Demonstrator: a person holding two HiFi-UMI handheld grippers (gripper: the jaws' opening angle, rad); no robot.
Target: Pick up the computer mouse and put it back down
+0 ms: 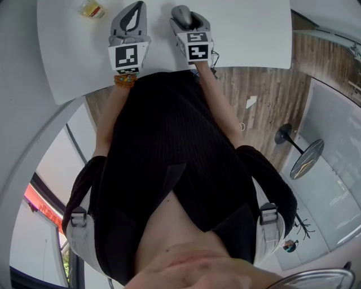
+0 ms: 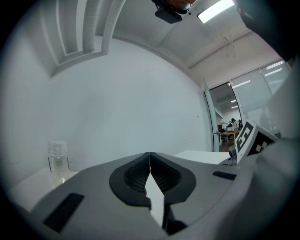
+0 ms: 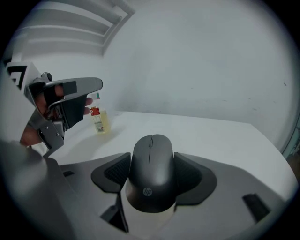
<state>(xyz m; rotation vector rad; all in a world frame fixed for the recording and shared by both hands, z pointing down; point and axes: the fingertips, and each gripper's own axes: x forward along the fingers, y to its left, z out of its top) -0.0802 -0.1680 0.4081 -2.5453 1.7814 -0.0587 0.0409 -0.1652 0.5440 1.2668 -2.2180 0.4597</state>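
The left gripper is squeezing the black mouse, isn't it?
Not quite. It is the right gripper that is squeezing the black mouse, with a jaw on each side of it, as the right gripper view shows. The left gripper has its jaws shut together on nothing.

White table, wood-plank floor, plain white wall, ceiling strip light, glass partition at right

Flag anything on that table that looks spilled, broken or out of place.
Nothing stands out. The mouse sits squarely between the right gripper's jaws, the small bottle stands upright on the white table, and the left gripper is shut and empty.
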